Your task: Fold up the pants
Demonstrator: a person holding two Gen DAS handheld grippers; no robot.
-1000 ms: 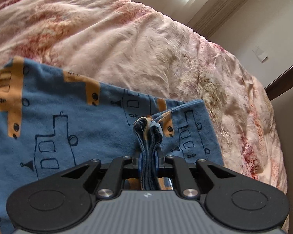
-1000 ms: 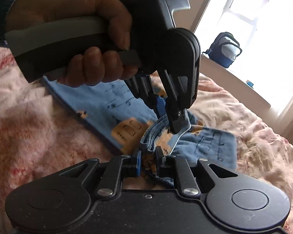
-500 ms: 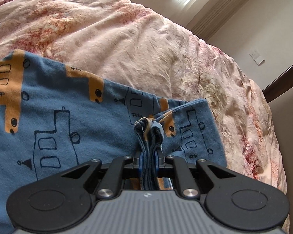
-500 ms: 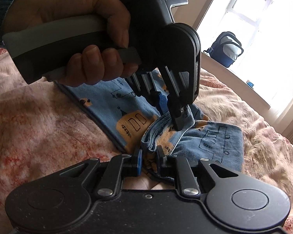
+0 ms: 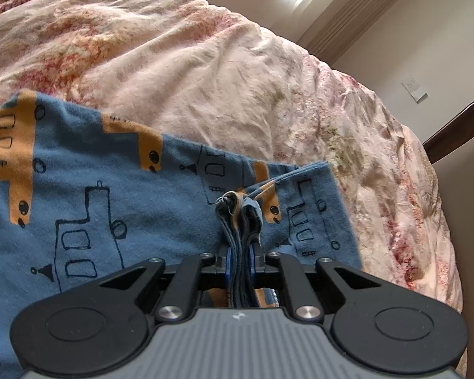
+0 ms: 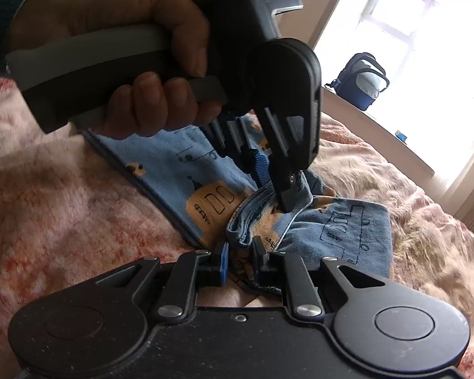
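Note:
The pants (image 5: 88,195) are blue with orange patches and black line drawings, lying on a pink blanket. My left gripper (image 5: 240,252) is shut on a bunched stack of the pants' edge that sticks up between its fingers. In the right wrist view the left gripper (image 6: 281,189) comes down from above, held by a hand, pinching the same fold of pants (image 6: 347,230). My right gripper (image 6: 240,259) is shut on the bunched pants fabric just below it, close to the left one.
The pink and cream floral blanket (image 5: 205,72) covers the bed all around. A dark wooden chair back (image 5: 458,126) stands at the right. A window sill with a blue backpack (image 6: 363,82) lies beyond the bed.
Both grippers stay shut on the fabric. They have moved a little with the gathered edge, so more of the pants' surface lies spread in view.

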